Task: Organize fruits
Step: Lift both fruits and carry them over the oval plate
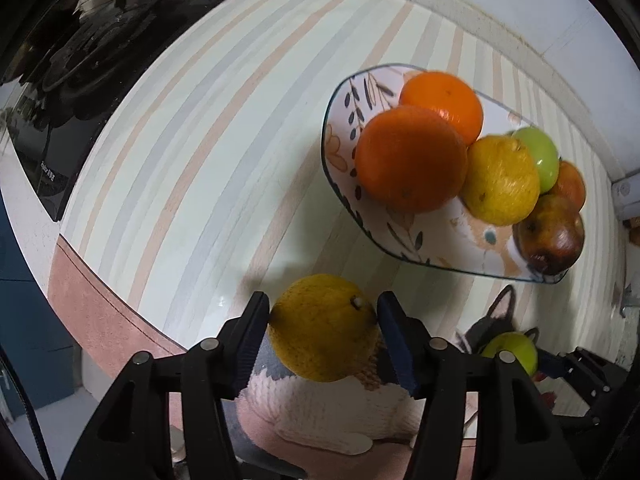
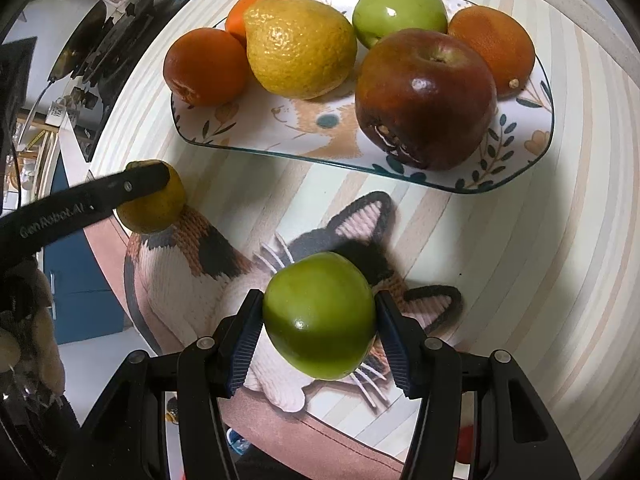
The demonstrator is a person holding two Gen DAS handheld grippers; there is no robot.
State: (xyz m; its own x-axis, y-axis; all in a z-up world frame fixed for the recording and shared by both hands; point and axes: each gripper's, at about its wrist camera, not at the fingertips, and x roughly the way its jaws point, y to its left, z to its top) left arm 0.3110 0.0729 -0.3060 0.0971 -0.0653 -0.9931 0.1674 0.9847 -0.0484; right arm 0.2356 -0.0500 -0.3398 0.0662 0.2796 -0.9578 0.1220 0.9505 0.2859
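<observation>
My left gripper is shut on a yellow lemon, held above the cat-shaped knitted mat. That lemon also shows in the right wrist view, with a left finger over it. My right gripper is shut on a green apple, also seen in the left wrist view, above the mat. The patterned plate holds oranges, another lemon, a green apple and a dark red apple.
The striped tablecloth covers the table. A black stove sits at the far left. A white wall ledge runs behind the plate. The table edge lies at the lower left.
</observation>
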